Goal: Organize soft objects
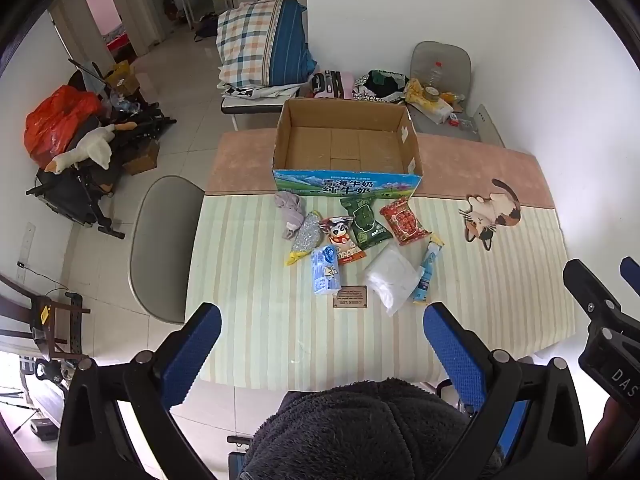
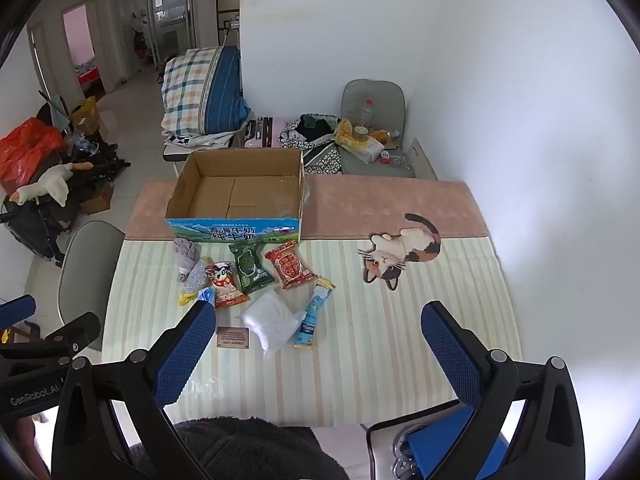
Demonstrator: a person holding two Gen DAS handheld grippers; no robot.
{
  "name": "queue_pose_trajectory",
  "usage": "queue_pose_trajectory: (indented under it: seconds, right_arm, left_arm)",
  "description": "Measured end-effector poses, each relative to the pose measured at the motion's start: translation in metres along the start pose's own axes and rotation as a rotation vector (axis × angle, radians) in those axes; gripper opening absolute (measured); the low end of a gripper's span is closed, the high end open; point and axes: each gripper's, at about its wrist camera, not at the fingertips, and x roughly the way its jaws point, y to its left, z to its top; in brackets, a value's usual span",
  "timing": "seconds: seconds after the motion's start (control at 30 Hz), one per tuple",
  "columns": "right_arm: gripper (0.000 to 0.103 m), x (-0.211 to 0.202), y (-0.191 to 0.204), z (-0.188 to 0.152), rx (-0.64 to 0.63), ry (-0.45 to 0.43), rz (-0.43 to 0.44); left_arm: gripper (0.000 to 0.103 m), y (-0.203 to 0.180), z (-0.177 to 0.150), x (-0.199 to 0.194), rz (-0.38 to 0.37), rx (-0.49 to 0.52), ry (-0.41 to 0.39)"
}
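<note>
Left wrist view:
Left tongs (image 1: 322,344): spread wide, pinching nothing, above the desk (image 1: 500,300) edge.
Soft objects: ahead between the fingers, clustered; blue tissue pack (image 1: 325,271), white pouch (image 1: 392,278), red packet (image 1: 405,221), green packet (image 1: 363,222), grey cloth (image 1: 291,214) farthest left.
Box (image 1: 347,152): beyond the cluster, open (bare inside).

Right wrist view:
Right tongs (image 2: 319,354): spread wide, pinching nothing.
Soft objects: ahead, left of centre; white pouch (image 2: 271,322), blue stick pack (image 2: 314,316), red packet (image 2: 290,265).
Box (image 2: 240,196): farther ahead-left, touching the green packet (image 2: 250,268).
</note>
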Motion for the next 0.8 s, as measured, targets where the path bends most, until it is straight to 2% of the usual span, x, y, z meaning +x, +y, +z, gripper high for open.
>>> queue_pose_trajectory:
  seconds: [0.03,0.07,0.27,0.37,0.43,0.8]
  right_arm:
    - [0.103,0.000,0.002,-0.002,0.001,0.000,0.001]
    - [0.103,0.000,0.001,-0.002,0.011,0.006,0.024]
    - [0.103,-0.003,0.004,-0.002,0.003,-0.001,0.025]
    - [0.103,-0.001,0.001,-0.003,0.009,-0.002,0.022]
    - [0.103,0.000,0.003,-0.005,0.005,-0.009,0.022]
    - [0.103,-0.005,0.002,-0.003,0.005,-0.029,0.016]
  left_arm:
    - [0.103,0.001,0.001,0.001,-0.005,-0.005,0.004]
    - [0.103,-0.002,-0.002,-0.001,0.021,0.015,-0.034]
    - [0.103,-0.015,-0.006,-0.004,0.041,0.020,-0.036]
    - [0.103,-0.017,0.001,-0.006,0.034,0.012,-0.043]
    - [0.103,0.000,-0.001,-0.008,0.007,-0.003,-0.051]
    - [0.103,0.002,-0.004,-0.013,0.006,-0.002,-0.073]
